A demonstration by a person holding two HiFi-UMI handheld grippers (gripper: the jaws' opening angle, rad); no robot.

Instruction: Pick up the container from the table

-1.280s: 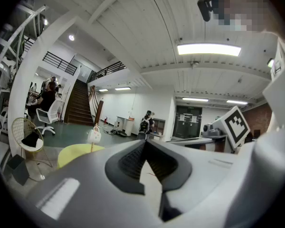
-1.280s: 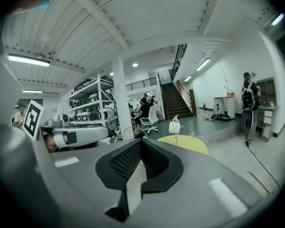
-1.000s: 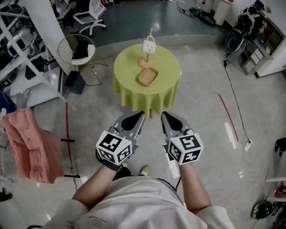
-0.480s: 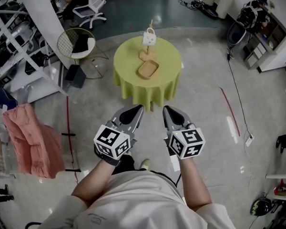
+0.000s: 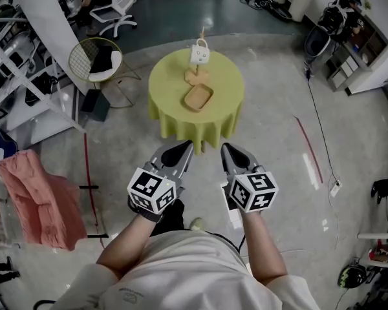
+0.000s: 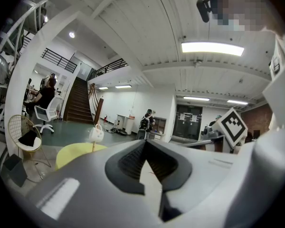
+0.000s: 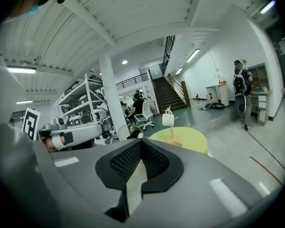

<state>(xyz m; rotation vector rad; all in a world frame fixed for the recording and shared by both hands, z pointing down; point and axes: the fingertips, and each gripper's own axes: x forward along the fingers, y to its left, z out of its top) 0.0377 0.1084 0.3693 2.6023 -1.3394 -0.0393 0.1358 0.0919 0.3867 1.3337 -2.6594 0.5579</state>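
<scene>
My left gripper (image 5: 183, 150) and right gripper (image 5: 229, 150) are both closed on nothing, low in the frame. The container (image 5: 198, 97), a shallow tan dish, lies mid-tabletop (image 5: 165, 92) at upper centre, well apart from them. It looks light and stiff, so I'd pinch its near rim.

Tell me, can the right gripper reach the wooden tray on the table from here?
Probably not: the right gripper sits well short of the table, with floor between them, and the wooden tray lies mid-table. Nothing blocks the way, though.
</scene>
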